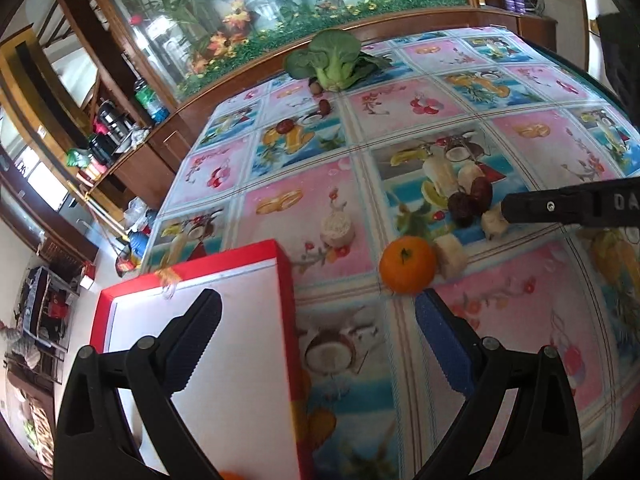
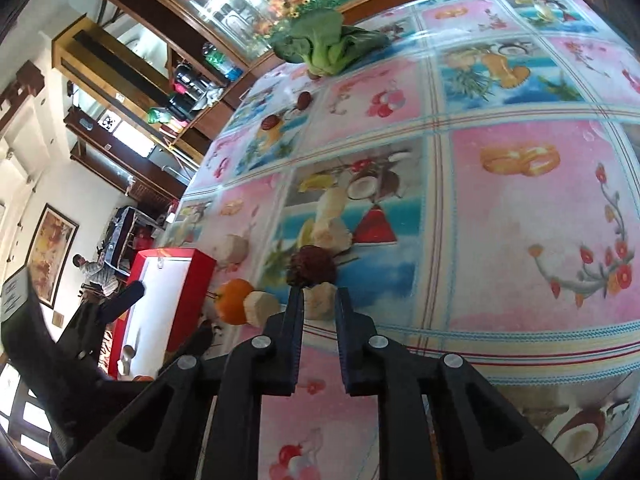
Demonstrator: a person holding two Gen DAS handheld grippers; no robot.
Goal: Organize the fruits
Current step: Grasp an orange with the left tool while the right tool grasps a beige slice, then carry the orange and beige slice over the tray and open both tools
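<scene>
We see a pale banana chunk (image 2: 319,301) lying on the fruit-print tablecloth (image 2: 520,240), and our right gripper (image 2: 318,300) has its 2 fingers on either side of it, narrowed around the piece; whether they press it we cannot tell. From the left wrist view the same chunk (image 1: 494,221) sits at the tip of that gripper (image 1: 505,210). 2 dark red dates (image 1: 470,200) touch it on the far side. Another banana chunk (image 1: 451,256) lies just beside an orange tangerine (image 1: 407,264), and a round pale slice (image 1: 337,230) sits apart, nearer the red box (image 1: 286,280) with its white inside. Our left gripper (image 1: 318,340) hovers with its jaws spread wide and nothing between them, 1 finger over the box and the other near the tangerine. At the far edge rests a green bok choy (image 1: 334,58), with 3 more dates (image 1: 324,107) scattered near it.
</scene>
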